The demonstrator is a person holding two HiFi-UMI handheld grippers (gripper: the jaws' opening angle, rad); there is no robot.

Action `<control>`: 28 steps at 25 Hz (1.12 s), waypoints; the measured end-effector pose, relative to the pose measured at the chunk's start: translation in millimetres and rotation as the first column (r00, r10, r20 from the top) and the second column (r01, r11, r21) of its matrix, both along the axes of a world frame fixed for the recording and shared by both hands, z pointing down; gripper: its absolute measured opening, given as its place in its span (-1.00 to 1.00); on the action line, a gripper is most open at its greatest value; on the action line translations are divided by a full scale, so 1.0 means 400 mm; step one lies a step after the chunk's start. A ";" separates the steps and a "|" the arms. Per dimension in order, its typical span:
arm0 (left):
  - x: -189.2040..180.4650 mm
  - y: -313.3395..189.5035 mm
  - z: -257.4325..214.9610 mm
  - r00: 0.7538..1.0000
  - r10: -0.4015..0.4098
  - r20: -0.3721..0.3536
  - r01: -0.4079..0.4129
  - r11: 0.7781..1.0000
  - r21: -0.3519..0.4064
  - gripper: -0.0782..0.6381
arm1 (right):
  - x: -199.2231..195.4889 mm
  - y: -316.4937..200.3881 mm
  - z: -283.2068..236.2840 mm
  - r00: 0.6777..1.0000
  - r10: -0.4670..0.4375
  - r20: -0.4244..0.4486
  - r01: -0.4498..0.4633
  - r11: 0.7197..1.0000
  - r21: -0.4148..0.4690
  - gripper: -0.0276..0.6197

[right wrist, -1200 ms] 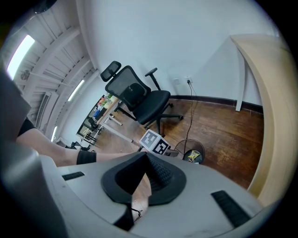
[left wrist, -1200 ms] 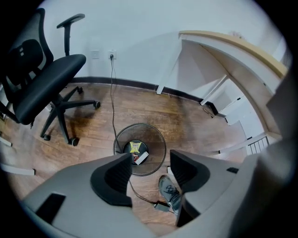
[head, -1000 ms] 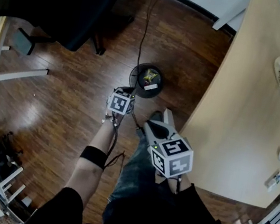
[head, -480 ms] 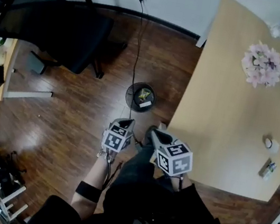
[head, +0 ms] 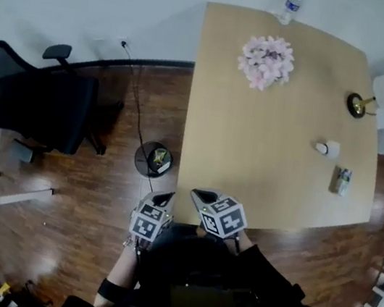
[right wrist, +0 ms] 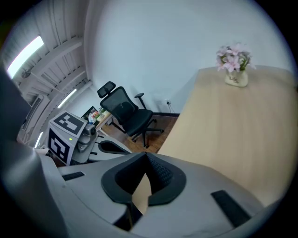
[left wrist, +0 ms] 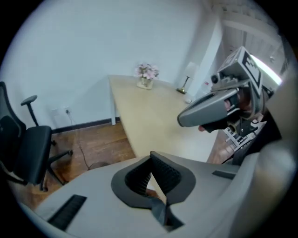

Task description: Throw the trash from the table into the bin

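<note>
At the edge of the pale wooden bench point(head: 277, 127), I hold the left hand-held gripper point(head: 165, 198) and right hand-held gripper point(head: 196, 194) closed, empty.

The head camera looks almost straight down from high up, far enough off to take in the whole surface point(head: 271, 163), the flowers point(head: 267, 59), the office chair point(head: 30, 110) and, low in its picture, the left claw point(head: 164, 197) and right claw point(head: 198, 194). Each claw's camera sits close behind its own jaws, which fill its lower half, and faces slantwise over the surface toward the white wall point(left wrist: 93, 56); each catches the other claw at its edge. All three views share the surface and the flowers.
</note>
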State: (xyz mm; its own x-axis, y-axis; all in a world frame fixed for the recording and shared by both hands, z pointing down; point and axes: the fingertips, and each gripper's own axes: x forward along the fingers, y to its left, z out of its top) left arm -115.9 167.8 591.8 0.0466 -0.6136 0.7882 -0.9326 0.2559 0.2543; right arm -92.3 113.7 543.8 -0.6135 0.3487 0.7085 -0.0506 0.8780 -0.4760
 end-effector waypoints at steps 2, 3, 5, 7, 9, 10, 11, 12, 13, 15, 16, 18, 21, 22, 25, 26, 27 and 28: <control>0.053 -0.076 -0.031 0.998 0.068 0.006 -0.068 0.997 0.025 -0.78 | 0.047 -0.062 -0.009 0.999 0.048 0.004 -0.048 0.999 0.005 -0.89; 0.085 -0.115 -0.043 0.995 0.102 0.008 -0.102 0.994 0.034 -0.78 | 0.076 -0.094 -0.014 0.997 0.075 0.006 -0.075 0.997 0.007 -0.89; 0.149 -0.188 -0.064 0.985 0.175 0.015 -0.175 0.983 0.052 -0.78 | 0.141 -0.157 -0.020 0.990 0.139 0.006 -0.139 0.990 0.015 -0.89; 0.207 -0.253 -0.083 0.969 0.246 0.030 -0.247 0.967 0.065 -0.78 | 0.207 -0.220 -0.021 0.977 0.211 0.004 -0.212 0.977 0.026 -0.89; 0.259 -0.306 -0.099 0.951 0.307 0.042 -0.309 0.948 0.070 -0.78 | 0.266 -0.276 -0.026 0.961 0.277 0.011 -0.277 0.960 0.031 -0.89; 0.283 -0.330 -0.106 0.942 0.333 0.048 -0.336 0.939 0.069 -0.78 | 0.295 -0.300 -0.030 0.953 0.304 0.014 -0.304 0.952 0.033 -0.89; 0.305 -0.351 -0.112 0.933 0.357 0.053 -0.360 0.931 0.067 -0.78 | 0.323 -0.322 -0.034 0.945 0.328 0.018 -0.328 0.944 0.035 -0.89; 0.327 -0.373 -0.119 0.924 0.378 0.058 -0.382 0.922 0.067 -0.78 | 0.352 -0.344 -0.038 0.937 0.349 0.020 -0.350 0.936 0.038 -0.89; 0.349 -0.394 -0.125 0.916 0.397 0.062 -0.401 0.914 0.068 -0.78 | 0.379 -0.365 -0.041 0.929 0.370 0.022 -0.371 0.928 0.041 -0.89; 0.390 -0.430 -0.135 0.902 0.428 0.057 -0.432 0.900 0.068 -0.78 | 0.429 -0.401 -0.043 0.910 0.413 0.024 -0.414 0.910 0.038 -0.89; 0.409 -0.443 -0.137 0.897 0.440 0.047 -0.443 0.894 0.066 -0.78 | 0.451 -0.416 -0.043 0.901 0.433 0.028 -0.433 0.901 0.033 -0.89; 0.444 -0.465 -0.135 0.887 0.461 0.026 -0.462 0.885 0.065 -0.78 | 0.490 -0.441 -0.042 0.885 0.465 0.034 -0.466 0.884 0.026 -0.89; 0.485 -0.494 -0.121 0.870 0.493 0.020 -0.494 0.869 0.044 -0.78 | 0.549 -0.480 -0.038 0.859 0.512 0.033 -0.512 0.858 0.021 -0.89; 0.501 -0.504 -0.120 0.863 0.505 0.019 -0.506 0.862 0.037 -0.78 | 0.568 -0.492 -0.039 0.850 0.526 0.037 -0.527 0.850 0.016 -0.89; 0.551 -0.536 -0.122 0.842 0.539 0.013 -0.539 0.842 0.023 -0.78 | 0.622 -0.527 -0.041 0.822 0.567 0.043 -0.568 0.823 -0.001 -0.89; 0.566 -0.549 -0.122 0.836 0.549 0.012 -0.549 0.835 0.019 -0.78 | 0.642 -0.539 -0.039 0.815 0.578 0.041 -0.578 0.816 -0.001 -0.89; 0.580 -0.563 -0.122 0.828 0.560 0.011 -0.560 0.828 0.014 -0.78 | 0.660 -0.550 -0.037 0.808 0.588 0.040 -0.588 0.809 -0.001 -0.89; 0.594 -0.577 -0.121 0.821 0.571 0.011 -0.571 0.821 0.009 -0.78 | 0.676 -0.562 -0.036 0.801 0.597 0.040 -0.598 0.802 -0.003 -0.89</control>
State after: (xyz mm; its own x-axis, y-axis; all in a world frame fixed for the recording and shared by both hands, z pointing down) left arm 121.6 -62.9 543.3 0.3854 -0.4877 0.7833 -0.9127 -0.3262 0.2460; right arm 178.2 -111.1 529.5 -0.7236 -0.1023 0.6826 -0.5494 0.6840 -0.4799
